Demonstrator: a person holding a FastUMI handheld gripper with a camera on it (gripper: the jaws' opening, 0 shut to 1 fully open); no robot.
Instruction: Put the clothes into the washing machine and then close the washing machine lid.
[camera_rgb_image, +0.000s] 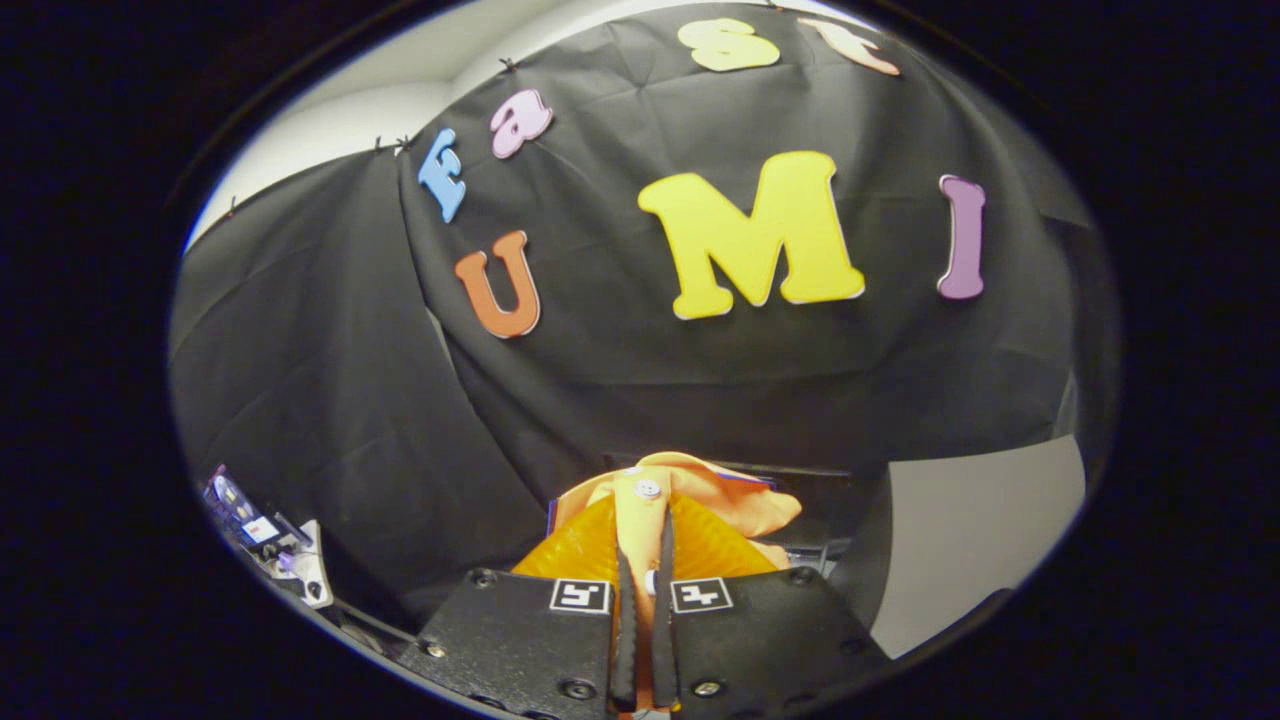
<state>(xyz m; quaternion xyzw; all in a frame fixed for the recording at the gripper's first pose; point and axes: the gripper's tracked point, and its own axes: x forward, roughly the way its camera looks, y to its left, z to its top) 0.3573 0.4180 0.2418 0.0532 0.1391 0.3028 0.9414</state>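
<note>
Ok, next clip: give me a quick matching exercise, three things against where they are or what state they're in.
Things:
1. gripper
2. orange garment
3. white button

Places or states:
A. on the cloth just ahead of the fingertips
B. pinched between the two fingers, bunched up beyond them
C. closed on a strip of cloth, in front of the black wall

Pairs: 1-C, 2-B, 3-A
</note>
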